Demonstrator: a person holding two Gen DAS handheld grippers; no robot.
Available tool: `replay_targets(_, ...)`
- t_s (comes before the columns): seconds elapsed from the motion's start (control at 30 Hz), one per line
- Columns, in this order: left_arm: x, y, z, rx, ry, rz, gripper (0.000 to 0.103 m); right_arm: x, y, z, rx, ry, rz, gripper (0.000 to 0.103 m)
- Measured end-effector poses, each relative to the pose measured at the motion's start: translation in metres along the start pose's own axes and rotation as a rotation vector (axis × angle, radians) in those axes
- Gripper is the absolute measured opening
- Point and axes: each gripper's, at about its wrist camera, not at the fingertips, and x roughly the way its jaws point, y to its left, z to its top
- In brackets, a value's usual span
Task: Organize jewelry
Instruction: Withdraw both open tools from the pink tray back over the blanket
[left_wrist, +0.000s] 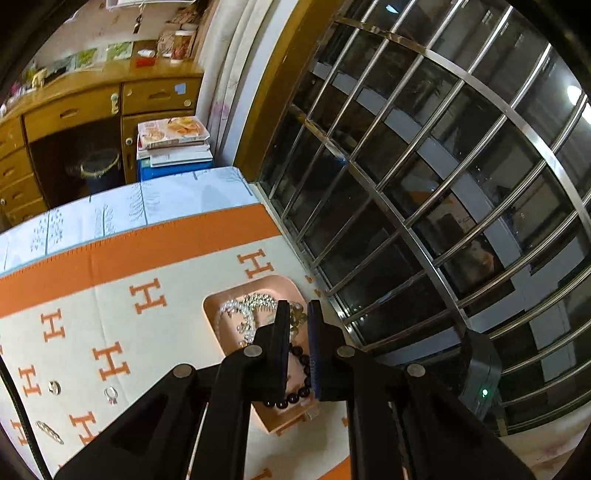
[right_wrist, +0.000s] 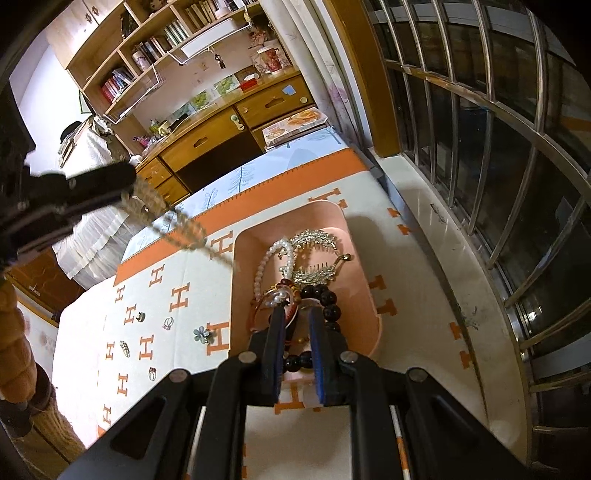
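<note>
A pink tray (right_wrist: 364, 258) on an orange-and-white H-patterned cloth holds a pearl strand (right_wrist: 264, 266), a rhinestone hair comb (right_wrist: 316, 240) and a dark bead bracelet (right_wrist: 328, 301). The tray also shows in the left wrist view (left_wrist: 284, 282). My left gripper (left_wrist: 298, 306) hovers above the tray; in the right wrist view it is shut on a gold chain (right_wrist: 177, 225) that hangs toward the tray's left rim. My right gripper (right_wrist: 298, 314) is slightly open and empty, low over the tray's near end. Small rings and a flower brooch (right_wrist: 202, 334) lie loose on the cloth.
A barred window (right_wrist: 498, 155) and white sill (right_wrist: 436, 258) run along the right. A wooden desk with drawers (right_wrist: 221, 129) and a stack of magazines (left_wrist: 173, 138) stand beyond the bed. More loose pieces (left_wrist: 110, 395) lie left of the tray.
</note>
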Motion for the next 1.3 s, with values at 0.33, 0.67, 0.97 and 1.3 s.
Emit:
replay_targets(0.33,0.056,0.013,-0.004,-0.006,0.073,0.079,0.007,0.007,-0.003,-0.002,0.005,0.012,0.001,0.013)
replay_targets(0.67,0.069,0.035,-0.028,-0.033,0.098,0.124,0.056,0.012,-0.001,-0.001,-0.007,0.024,-0.012,0.013)
replay_targets(0.97,0.024,0.056,-0.075,-0.090,0.020,0.205,0.079,0.005,0.008,-0.005,-0.039,0.004,-0.035,0.013)
replay_targets(1.3,-0.015,0.084,-0.146,-0.173,0.014,0.316,0.084,0.003,0.038,-0.032,-0.099,0.038,-0.050,0.013)
